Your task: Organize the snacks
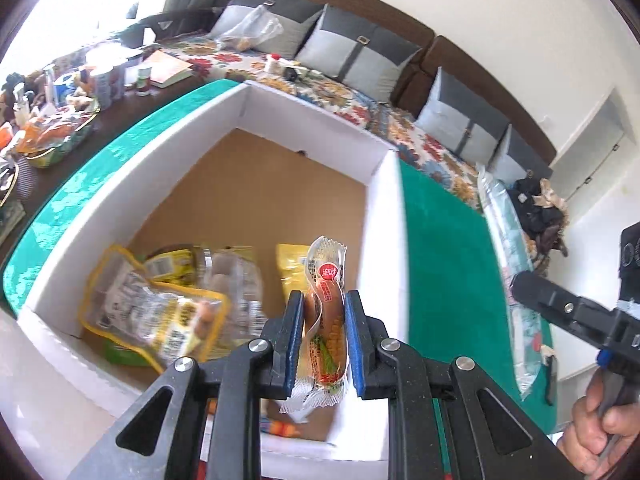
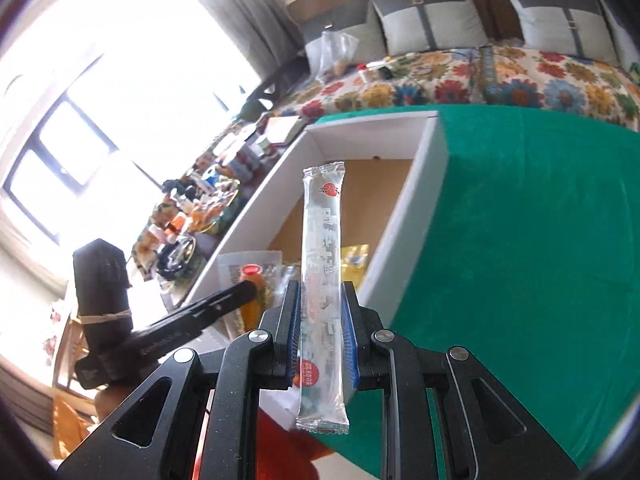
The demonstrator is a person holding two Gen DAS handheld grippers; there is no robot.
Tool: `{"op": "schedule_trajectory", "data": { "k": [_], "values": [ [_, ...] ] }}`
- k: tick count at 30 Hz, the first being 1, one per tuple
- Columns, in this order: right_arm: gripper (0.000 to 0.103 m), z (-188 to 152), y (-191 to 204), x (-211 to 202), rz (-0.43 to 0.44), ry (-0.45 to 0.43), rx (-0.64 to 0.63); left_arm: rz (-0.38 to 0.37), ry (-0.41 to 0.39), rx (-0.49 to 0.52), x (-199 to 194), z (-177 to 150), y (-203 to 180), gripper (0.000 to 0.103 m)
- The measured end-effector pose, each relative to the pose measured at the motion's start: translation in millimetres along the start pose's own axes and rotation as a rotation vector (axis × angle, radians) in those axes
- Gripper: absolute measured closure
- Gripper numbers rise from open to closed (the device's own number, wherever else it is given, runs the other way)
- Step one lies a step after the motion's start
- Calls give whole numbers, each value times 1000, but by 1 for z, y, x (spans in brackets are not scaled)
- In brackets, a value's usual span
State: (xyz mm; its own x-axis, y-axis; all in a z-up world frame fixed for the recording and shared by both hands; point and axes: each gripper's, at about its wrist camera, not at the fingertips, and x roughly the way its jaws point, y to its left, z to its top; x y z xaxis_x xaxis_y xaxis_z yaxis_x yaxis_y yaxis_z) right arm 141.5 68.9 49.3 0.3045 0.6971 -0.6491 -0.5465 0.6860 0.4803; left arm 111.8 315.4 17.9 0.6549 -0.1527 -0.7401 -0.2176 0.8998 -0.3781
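Observation:
My left gripper (image 1: 323, 300) is shut on a clear-wrapped corn sausage (image 1: 325, 316) and holds it upright over the near right corner of a white box (image 1: 120, 184) with a brown floor. Several yellow snack packets (image 1: 160, 304) lie in the box's near part. My right gripper (image 2: 320, 292) is shut on a long clear snack stick (image 2: 322, 280) and holds it upright above the box's near right edge (image 2: 416, 200). The stick (image 1: 504, 264) and right gripper also show at the right of the left wrist view. The left gripper's body (image 2: 160, 336) shows at the left of the right wrist view.
The box stands on a green cloth (image 2: 520, 240). A floral-covered sofa (image 1: 360, 108) with grey cushions (image 1: 352, 52) runs behind. A cluttered side table (image 1: 60, 112) with bottles and snacks stands at the left by the window.

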Motion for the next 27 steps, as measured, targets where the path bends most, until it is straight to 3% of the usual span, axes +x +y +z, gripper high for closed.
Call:
{"op": "schedule_trajectory", "data": {
  "k": [4,6,8,9,10,11,12,14,16,18,23,27],
  "values": [
    [83,-6,26,64,-23,69,-75,116,24,-5,14,-16,31,83],
    [80,-14,28,92,-66,107,-106,148,26,12,17,-27,35,76],
    [78,-24,23,109,-92,136,-105,169,15,29,14,-36,35,53],
    [78,-27,19,112,-94,148,-95,184,-2,44,10,-38,33,33],
    [78,-30,15,111,-88,149,-86,199,-30,63,4,-41,29,21],
    [76,-31,16,107,-82,147,-86,218,-59,85,-1,-41,23,18],
    [66,-31,14,101,-82,139,-91,237,-80,107,-6,-42,18,17],
    [56,-25,16,89,-98,111,-112,265,-107,144,-13,-41,7,15],
    [53,-18,21,70,-112,76,-145,303,-143,177,-23,-38,-5,4],
    [35,-12,25,50,-141,36,-173,362,-196,198,-34,-35,-17,3],
    [22,-8,36,7,-216,-75,-242,505,-287,123,-55,-30,-25,0],
    [20,-14,37,-4,-278,-97,-262,538,-163,137,-48,-28,-22,0]
  ]
}}
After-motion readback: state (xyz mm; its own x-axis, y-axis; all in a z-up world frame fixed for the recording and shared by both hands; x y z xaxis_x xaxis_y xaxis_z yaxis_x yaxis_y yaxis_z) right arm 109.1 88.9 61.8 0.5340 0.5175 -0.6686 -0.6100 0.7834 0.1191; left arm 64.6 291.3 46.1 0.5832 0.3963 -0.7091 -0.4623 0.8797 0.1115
